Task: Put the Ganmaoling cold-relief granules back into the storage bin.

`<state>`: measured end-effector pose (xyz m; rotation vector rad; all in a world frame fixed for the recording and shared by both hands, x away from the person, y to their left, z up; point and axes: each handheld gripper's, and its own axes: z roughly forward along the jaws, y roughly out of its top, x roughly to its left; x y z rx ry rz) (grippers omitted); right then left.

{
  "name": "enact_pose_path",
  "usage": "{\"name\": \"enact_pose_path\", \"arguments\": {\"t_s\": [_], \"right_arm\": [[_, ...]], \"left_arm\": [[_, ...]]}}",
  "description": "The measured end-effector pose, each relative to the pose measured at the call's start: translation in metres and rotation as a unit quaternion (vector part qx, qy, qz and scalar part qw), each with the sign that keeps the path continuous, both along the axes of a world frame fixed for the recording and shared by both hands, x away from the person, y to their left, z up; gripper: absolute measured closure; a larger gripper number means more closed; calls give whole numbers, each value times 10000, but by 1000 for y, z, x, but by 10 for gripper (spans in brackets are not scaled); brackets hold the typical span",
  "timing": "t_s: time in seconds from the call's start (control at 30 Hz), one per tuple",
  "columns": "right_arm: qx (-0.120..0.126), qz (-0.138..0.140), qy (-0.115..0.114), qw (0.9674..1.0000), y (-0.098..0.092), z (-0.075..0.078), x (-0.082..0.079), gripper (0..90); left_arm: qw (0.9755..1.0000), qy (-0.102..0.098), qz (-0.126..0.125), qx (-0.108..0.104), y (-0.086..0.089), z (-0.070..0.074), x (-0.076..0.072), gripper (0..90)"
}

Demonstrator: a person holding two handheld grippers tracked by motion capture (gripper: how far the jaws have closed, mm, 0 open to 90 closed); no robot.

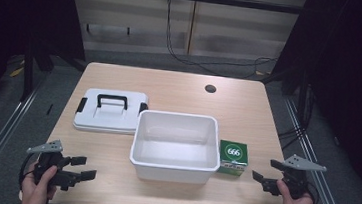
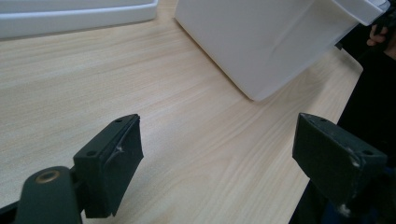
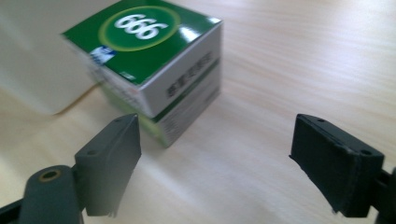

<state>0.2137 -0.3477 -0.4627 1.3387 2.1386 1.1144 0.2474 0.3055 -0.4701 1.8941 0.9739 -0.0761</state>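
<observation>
Near the lower right of the high view, the right gripper (image 1: 263, 172) hovers with its jaws spread wide and empty, aimed at the green box (image 1: 233, 157) marked 666, which sits on the bench (image 1: 180, 84) just beside the right wall of the white plastic bin (image 1: 175, 145), possibly touching it. Seen from the right gripper view, that box (image 3: 149, 65) lies ahead and toward the upper left, outside the span of the jaws, so this looks like the approach before a grasp. The next move likely calls for easing forward and shifting toward the box until the jaws straddle it, then closing. The bin wall crowds the box's far side, leaving little room for a jaw there; gripping across the free faces seems safer. At the lower left, the left gripper (image 1: 84, 168) waits, also open and holding nothing, low over bare bench near the bin's corner (image 2: 261, 46). The bin's lid (image 1: 110, 111), with its black handle, lies flat left of the bin, well clear.
</observation>
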Motion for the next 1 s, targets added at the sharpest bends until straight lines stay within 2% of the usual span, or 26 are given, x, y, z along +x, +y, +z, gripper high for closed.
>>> {"name": "enact_pose_path", "arguments": {"t_s": [0.03,0.1,0.17,0.3,0.43,0.53,0.63,0.83,0.87,0.97,1.0], "right_arm": [[67,82,105,9999,-1,0,0,143],[70,102,144,9998,-1,1,1,137],[11,82,104,9999,0,1,0,139],[115,174,51,9998,-1,2,-1,138],[126,334,67,9993,3,2,0,137],[126,569,-54,9983,8,5,-1,137],[116,667,-130,9976,10,10,-1,137],[8,604,-194,9980,12,24,2,137],[33,723,-217,9971,13,28,3,137],[32,811,-226,9964,16,32,5,137],[-29,896,-246,9957,18,35,7,137]], "left_arm": [[10000,-2,3,2,0,0,0,160],[10000,11,8,-2,0,0,0,160],[10000,17,11,6,0,0,1,160],[10000,36,51,-9,1,-1,1,160],[10000,59,65,-5,2,-2,1,160],[10000,66,71,8,2,-2,1,160],[10000,24,44,3,2,-1,1,160],[10000,-17,38,-22,3,0,-1,160],[10000,-15,55,-17,3,0,-1,160],[10000,-11,34,7,2,0,0,160],[10000,-45,4,44,2,0,0,160]]}}
